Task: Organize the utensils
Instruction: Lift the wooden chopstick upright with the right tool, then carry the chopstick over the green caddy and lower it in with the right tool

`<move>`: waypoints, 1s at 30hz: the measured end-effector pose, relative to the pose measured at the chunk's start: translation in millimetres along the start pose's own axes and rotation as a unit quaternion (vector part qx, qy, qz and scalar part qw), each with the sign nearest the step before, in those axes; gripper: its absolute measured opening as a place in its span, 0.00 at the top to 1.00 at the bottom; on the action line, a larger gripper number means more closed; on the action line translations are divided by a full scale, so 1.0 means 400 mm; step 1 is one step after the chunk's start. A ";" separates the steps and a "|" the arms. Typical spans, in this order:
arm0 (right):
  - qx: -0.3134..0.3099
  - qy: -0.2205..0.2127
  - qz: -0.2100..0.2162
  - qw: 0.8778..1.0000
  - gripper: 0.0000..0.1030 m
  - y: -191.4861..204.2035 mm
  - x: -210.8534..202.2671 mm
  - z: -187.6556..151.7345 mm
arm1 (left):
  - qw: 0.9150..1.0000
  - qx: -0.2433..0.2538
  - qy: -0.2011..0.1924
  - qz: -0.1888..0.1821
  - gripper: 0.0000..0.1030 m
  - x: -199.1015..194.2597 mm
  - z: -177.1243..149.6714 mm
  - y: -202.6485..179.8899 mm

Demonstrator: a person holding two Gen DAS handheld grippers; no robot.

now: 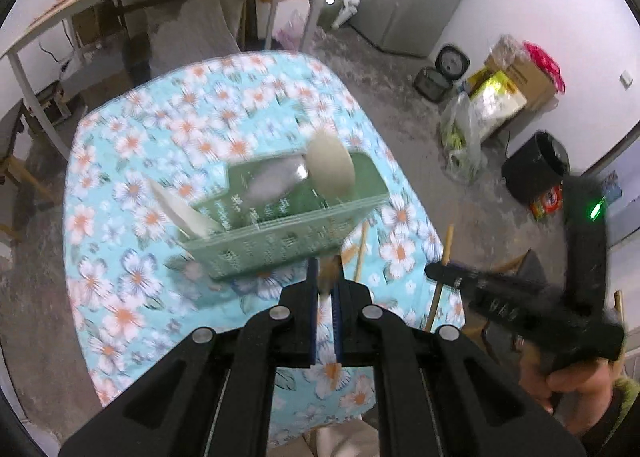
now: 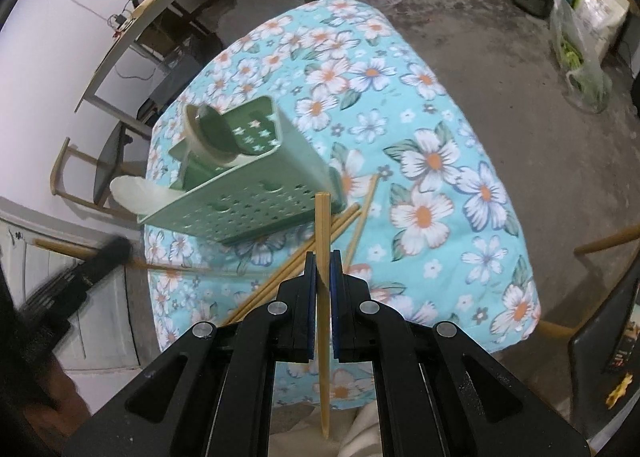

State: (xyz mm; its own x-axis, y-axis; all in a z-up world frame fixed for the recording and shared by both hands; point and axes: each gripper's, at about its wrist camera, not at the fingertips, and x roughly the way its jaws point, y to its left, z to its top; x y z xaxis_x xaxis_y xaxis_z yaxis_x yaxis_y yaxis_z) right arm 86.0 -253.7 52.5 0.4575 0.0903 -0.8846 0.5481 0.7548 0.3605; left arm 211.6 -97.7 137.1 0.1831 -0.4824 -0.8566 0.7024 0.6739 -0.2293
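Right claw (image 2: 322, 269): clamps tight on one held chopstick (image 2: 322, 225), gripped part-way along. Long axis runs along the claw's own line. Upper end pokes out towards the near right corner of the basket (image 2: 248, 213); lower end trails back under the claw.

Left claw (image 1: 326, 273): likewise pinched closed, on a second chopstick (image 1: 329, 271). Blurred and nearly end-on in its own view. From the right wrist view, reads as a thin stick lying crosswise off the basket's near left side.

Ahead of and below both claws: the green perforated basket, open mouth showing to both cameras. Upright or tipped, cannot tell through the fisheye. Inside, towards its far right end, a beige spoon (image 1: 330, 167); leaning out over its left end, a white spoon (image 1: 180, 213).

Just beside the basket's near right corner: loose chopsticks (image 2: 360, 213), fanned flat on the flowered tabletop (image 2: 440, 137), not yet collected.

Judged hinge of the coming move: carrying each stick's forward end over the near wall to the basket mouth and steepening its axis enough to drop in. Looks like similar reach for either claw; cannot tell which sits nearer.

Writing: none legible. Well beyond the basket's right, on the floor, an orange pack (image 1: 548, 203) with print too blurred to read.
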 end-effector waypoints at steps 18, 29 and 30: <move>-0.008 0.002 0.010 1.000 0.96 0.052 0.007 -0.003 | 0.994 -0.047 -0.091 -0.041 0.95 -0.199 0.141 0.087; -0.006 0.003 0.011 1.000 0.96 0.049 0.006 -0.005 | 0.991 -0.037 -0.124 -0.033 0.95 -0.185 0.174 0.082; -0.006 0.004 0.011 1.000 0.96 0.049 0.007 -0.006 | 0.991 -0.034 -0.124 -0.029 0.95 -0.178 0.175 0.080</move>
State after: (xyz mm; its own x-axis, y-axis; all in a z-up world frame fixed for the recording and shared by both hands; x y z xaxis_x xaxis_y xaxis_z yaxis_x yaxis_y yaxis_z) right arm 96.4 -237.2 56.4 0.4640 0.1111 -0.8788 0.5294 0.7607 0.3757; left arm 269.2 -80.8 223.1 0.3140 -0.6387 -0.7025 0.6701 0.6733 -0.3126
